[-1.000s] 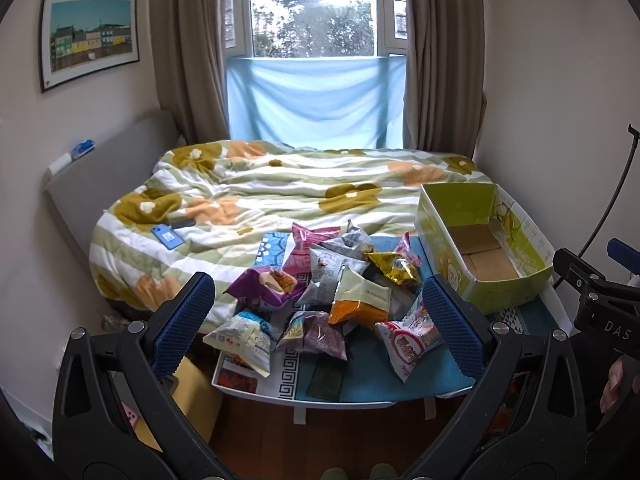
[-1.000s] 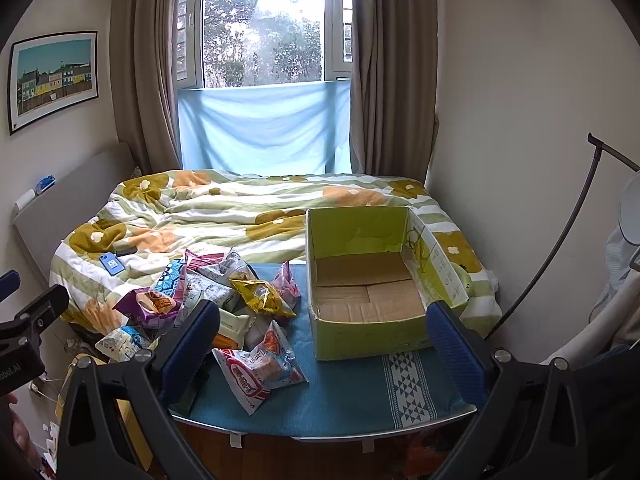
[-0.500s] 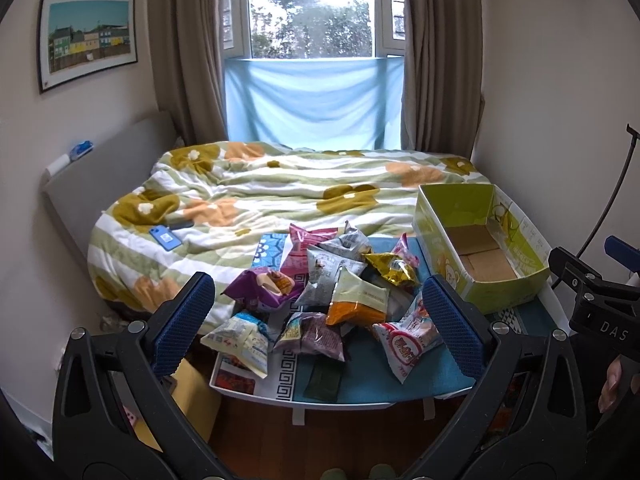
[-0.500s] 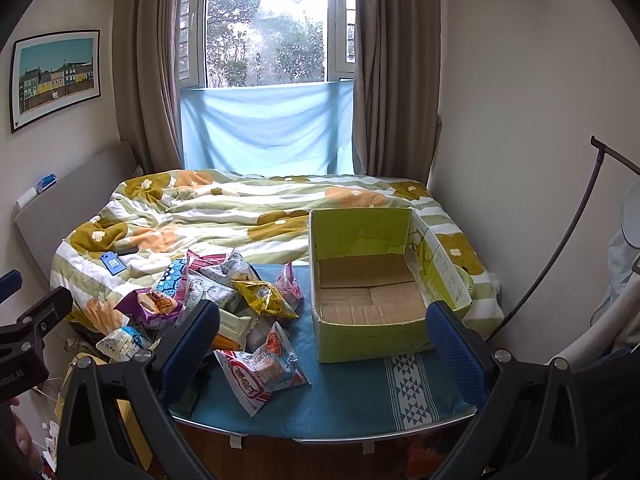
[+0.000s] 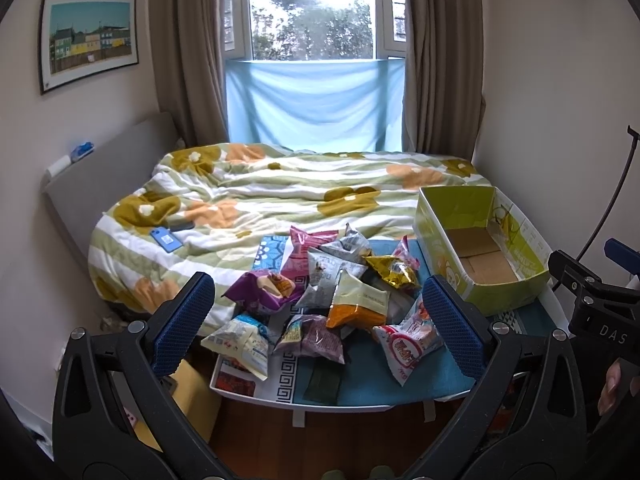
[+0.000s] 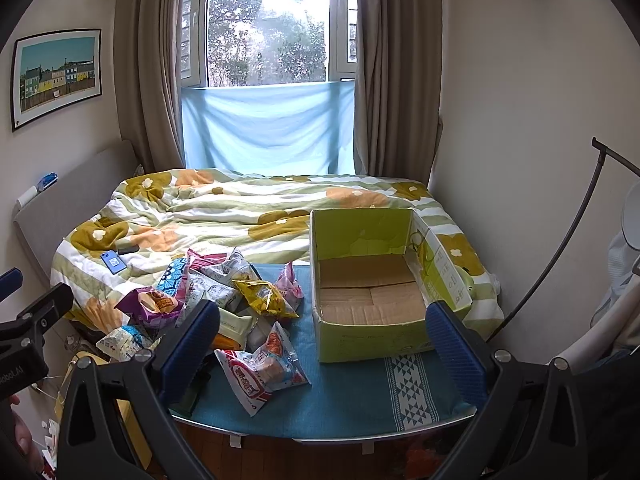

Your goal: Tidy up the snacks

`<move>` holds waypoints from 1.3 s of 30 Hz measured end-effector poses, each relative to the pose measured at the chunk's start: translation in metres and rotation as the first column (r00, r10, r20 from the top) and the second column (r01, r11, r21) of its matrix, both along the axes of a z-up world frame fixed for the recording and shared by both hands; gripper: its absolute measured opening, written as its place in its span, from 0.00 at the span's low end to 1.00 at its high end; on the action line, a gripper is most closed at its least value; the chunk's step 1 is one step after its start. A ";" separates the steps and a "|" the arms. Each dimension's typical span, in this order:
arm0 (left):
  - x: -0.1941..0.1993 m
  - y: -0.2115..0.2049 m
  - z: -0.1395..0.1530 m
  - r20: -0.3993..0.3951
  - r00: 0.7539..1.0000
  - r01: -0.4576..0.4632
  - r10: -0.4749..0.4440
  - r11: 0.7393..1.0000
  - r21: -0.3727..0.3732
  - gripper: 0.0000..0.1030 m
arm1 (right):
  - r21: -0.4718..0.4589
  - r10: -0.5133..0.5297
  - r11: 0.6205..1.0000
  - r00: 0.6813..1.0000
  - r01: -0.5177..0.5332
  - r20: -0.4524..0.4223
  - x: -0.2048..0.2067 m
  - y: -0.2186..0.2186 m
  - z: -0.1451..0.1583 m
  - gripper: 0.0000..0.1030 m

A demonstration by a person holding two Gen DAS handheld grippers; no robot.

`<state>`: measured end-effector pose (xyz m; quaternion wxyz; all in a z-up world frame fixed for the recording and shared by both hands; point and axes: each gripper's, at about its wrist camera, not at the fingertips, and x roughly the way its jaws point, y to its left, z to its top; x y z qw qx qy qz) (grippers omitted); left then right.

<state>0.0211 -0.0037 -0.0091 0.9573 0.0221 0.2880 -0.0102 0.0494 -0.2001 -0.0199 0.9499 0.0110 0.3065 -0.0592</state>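
A heap of several snack bags (image 5: 320, 296) (image 6: 224, 300) lies on the left half of a small table covered by a blue cloth (image 6: 352, 396). A red-and-white bag (image 5: 406, 342) (image 6: 260, 368) lies nearest the front. To the right stands an empty green cardboard box (image 5: 476, 256) (image 6: 380, 280), open on top. My left gripper (image 5: 318, 320) is open, held back from the heap with nothing between its blue pads. My right gripper (image 6: 322, 344) is open too, in front of the box and holding nothing.
Behind the table is a bed with a flowered quilt (image 5: 280, 196) and a blue phone (image 5: 166, 239) on it. Walls and a black lamp stand (image 6: 560, 240) close the right side. The other gripper shows at each view's edge (image 5: 596, 304) (image 6: 28, 332).
Both views have drifted slightly; the heap and box sit marginally lower left in frame. Nothing on the table has moved and both grippers stay open.
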 end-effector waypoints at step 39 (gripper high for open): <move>0.021 -0.006 -0.028 -0.088 0.996 -0.023 0.021 0.999 -0.030 1.00 | 0.010 0.059 0.998 0.996 -0.059 -0.060 0.020 -0.003 -0.013 1.00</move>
